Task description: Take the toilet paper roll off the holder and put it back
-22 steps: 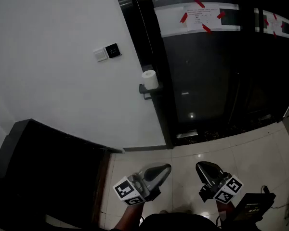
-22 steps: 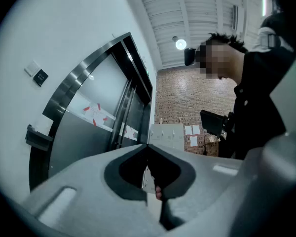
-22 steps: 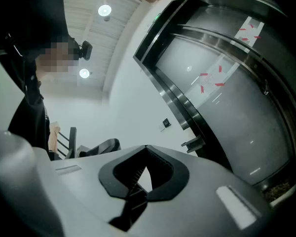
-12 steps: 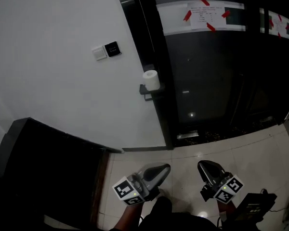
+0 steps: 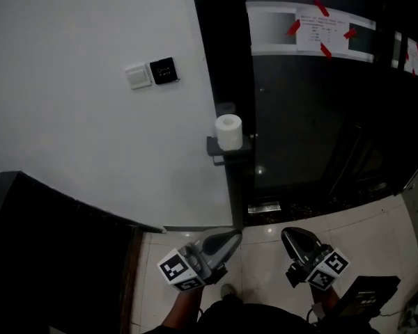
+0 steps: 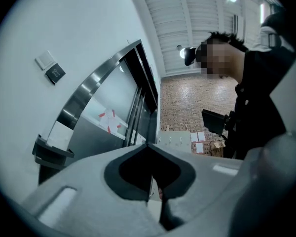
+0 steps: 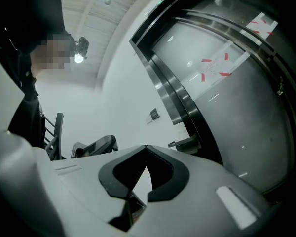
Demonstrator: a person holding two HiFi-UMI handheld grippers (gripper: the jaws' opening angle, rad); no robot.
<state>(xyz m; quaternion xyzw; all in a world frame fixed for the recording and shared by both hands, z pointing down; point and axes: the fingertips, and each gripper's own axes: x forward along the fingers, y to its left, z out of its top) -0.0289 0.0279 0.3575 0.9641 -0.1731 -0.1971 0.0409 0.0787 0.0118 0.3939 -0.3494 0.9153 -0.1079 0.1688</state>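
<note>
**Both clenched and empty, roll well ahead on its holder**

Nearest, low over the tiled floor (image 5: 376, 228): left hand-held gripper (image 5: 231, 239) and right hand-held gripper (image 5: 291, 236), side by side. Each clenched tip to tip, nothing between the jaws, both tilted a little upward.

Well ahead of both and higher, closer to the left one's line: toilet paper roll (image 5: 228, 131), seated on a small dark holder (image 5: 223, 149). Set at the edge where white wall (image 5: 90, 152) meets dark glass door (image 5: 299, 131). Well apart from either hand-held gripper, not yet touched.

Stands on end, long axis up and down, flat end face upward, curved side toward the hand-held grippers. Over a peg or merely resting on a ledge: cannot tell.

Probably light, soft and easily dented. Paper surface grippy rather than slippery, loose tail liable to unwind. Best taken across the curved side near mid-height, jaws spread wide first, squeezed gently, then lifted straight up.
</note>
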